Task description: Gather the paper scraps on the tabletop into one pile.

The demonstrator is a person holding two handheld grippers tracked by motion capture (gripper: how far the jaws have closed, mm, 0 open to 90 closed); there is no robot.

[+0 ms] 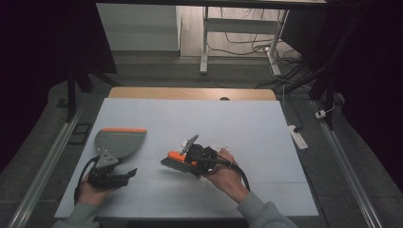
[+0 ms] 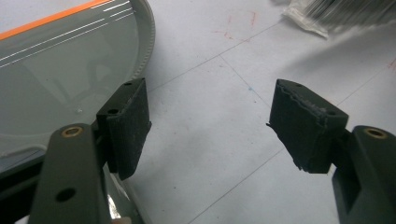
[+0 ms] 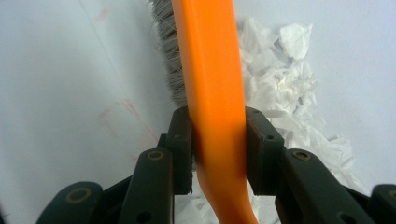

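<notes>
Right now I am clamping my right gripper [image 3: 218, 149] on the orange brush [image 3: 210, 74] handle beside the crumpled paper [image 3: 285, 84] mid-table [image 1: 228, 118], while my left gripper [image 2: 210, 126] is hanging open, gripping nothing, just beside the grey dustpan [image 2: 60, 74].

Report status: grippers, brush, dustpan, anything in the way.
Right gripper shut on brush. Left gripper open beside dustpan. Shredded paper behind brush.

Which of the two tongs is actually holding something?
The right tongs, clamped on the orange-handled brush. The left tongs gape open over bare table beside the grey dustpan.
</notes>
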